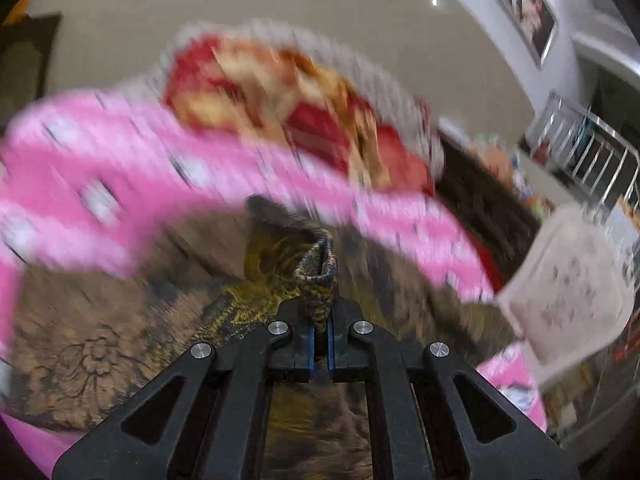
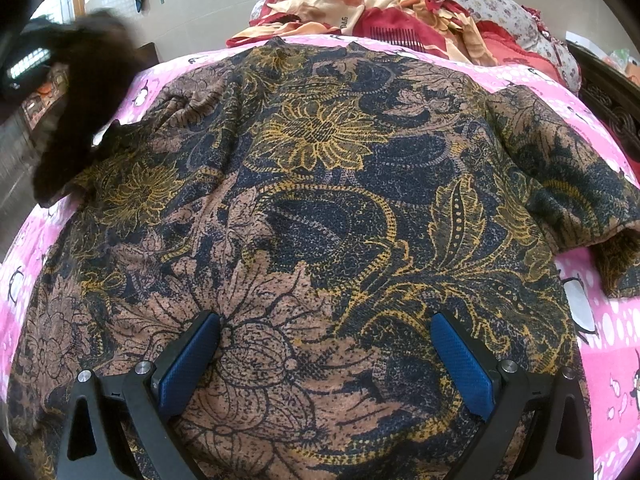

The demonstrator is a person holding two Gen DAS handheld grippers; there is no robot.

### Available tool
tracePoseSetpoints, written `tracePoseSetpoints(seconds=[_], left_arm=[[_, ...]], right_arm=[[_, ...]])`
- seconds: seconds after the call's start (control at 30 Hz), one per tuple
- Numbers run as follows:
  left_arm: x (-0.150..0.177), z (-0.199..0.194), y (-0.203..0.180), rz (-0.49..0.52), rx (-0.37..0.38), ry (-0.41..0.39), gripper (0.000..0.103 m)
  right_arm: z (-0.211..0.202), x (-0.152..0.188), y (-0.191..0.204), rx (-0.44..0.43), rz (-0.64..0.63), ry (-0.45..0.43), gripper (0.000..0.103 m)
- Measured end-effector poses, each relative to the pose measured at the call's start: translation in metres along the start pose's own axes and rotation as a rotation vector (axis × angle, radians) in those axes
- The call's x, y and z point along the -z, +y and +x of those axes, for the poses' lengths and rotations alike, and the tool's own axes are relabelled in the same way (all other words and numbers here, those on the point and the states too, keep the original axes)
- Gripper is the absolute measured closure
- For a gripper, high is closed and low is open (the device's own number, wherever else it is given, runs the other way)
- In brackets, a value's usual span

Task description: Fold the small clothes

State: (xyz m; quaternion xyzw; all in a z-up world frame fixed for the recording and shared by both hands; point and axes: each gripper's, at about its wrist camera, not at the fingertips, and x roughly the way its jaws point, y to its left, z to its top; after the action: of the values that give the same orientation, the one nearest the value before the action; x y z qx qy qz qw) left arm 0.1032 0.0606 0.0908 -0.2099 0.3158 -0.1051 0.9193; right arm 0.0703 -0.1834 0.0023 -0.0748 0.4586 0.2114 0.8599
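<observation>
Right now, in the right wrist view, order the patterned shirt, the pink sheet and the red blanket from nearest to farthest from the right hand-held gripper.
1. Patterned shirt: directly under the open right hand-held gripper.
2. Pink sheet: showing around the shirt's edges, closest at right.
3. Red blanket: bunched at the far top.

A floral-print top (image 2: 320,200), patterned in brown, navy and mustard yellow, lies spread flat on a pink bed sheet, neckline at the far end. Its right sleeve lies angled outward. The left sleeve looks lifted, a bunched fold (image 1: 318,280) pinched upright, though blurred.
</observation>
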Motion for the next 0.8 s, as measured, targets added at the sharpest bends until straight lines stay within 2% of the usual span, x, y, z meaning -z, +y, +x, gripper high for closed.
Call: tracePoseSetpoints(seconds=[0.1, 0.17, 0.2, 0.23, 0.27, 0.3, 0.33, 0.4, 0.47, 0.5, 0.53, 0.57, 0.6, 0.67, 0.7, 0.77, 0.8], left_arm=[[0.044, 0.059, -0.010, -0.016, -0.045, 0.166, 0.100], [0.061, 0.064, -0.012, -0.028, -0.046, 0.203, 0.099], [0.067, 0.056, -0.015, -0.012, -0.042, 0.195, 0.097], [0.070, 0.048, -0.018, 0.006, -0.032, 0.191, 0.087], [0.073, 0.035, -0.020, 0.023, -0.019, 0.187, 0.075], [0.078, 0.025, -0.021, 0.046, -0.017, 0.174, 0.068], [0.085, 0.010, -0.023, 0.092, -0.035, 0.148, 0.057], [0.099, -0.011, -0.019, 0.182, -0.100, 0.121, 0.054], [0.112, -0.014, -0.004, 0.241, -0.182, 0.145, 0.053], [0.117, -0.013, 0.007, 0.218, -0.204, 0.189, 0.054], [0.118, -0.016, 0.021, 0.170, -0.175, 0.195, 0.054], [0.119, -0.030, 0.034, 0.113, -0.155, 0.149, 0.054], [0.118, -0.035, 0.044, 0.060, -0.195, 0.124, 0.054], [0.118, -0.037, 0.053, 0.002, -0.161, 0.113, 0.054], [0.119, -0.036, 0.053, -0.009, -0.165, 0.108, 0.054], [0.119, -0.032, 0.046, 0.008, -0.194, 0.112, 0.054], [0.120, -0.030, 0.042, 0.021, -0.211, 0.116, 0.054]], right_arm=[[-0.001, 0.000, 0.000, -0.001, 0.003, 0.002, 0.000], [-0.004, -0.001, -0.001, -0.010, 0.007, 0.012, 0.000], [-0.009, -0.004, -0.003, -0.009, 0.021, 0.016, 0.001], [-0.016, -0.008, -0.005, -0.016, 0.042, 0.006, 0.002], [-0.028, -0.015, -0.008, -0.034, 0.071, -0.040, 0.002], [-0.037, -0.023, -0.011, -0.045, 0.093, -0.082, 0.002], [-0.044, -0.035, -0.011, -0.064, 0.119, -0.126, 0.002], [-0.045, -0.056, -0.006, -0.145, 0.124, -0.150, 0.003], [-0.032, -0.074, 0.003, -0.270, 0.113, -0.130, 0.020], [-0.020, -0.083, 0.009, -0.311, 0.105, -0.101, 0.033], [-0.011, -0.088, 0.014, -0.317, 0.098, -0.082, 0.044], [0.002, -0.093, 0.019, -0.329, 0.094, -0.072, 0.048], [0.011, -0.096, 0.021, -0.352, 0.093, -0.063, 0.049], [0.029, -0.099, 0.026, -0.336, 0.077, -0.026, 0.054], [0.038, -0.098, 0.026, -0.314, 0.068, -0.016, 0.055], [0.049, -0.097, 0.026, -0.356, 0.075, -0.008, 0.057], [0.052, -0.097, 0.025, -0.366, 0.071, -0.023, 0.064]])
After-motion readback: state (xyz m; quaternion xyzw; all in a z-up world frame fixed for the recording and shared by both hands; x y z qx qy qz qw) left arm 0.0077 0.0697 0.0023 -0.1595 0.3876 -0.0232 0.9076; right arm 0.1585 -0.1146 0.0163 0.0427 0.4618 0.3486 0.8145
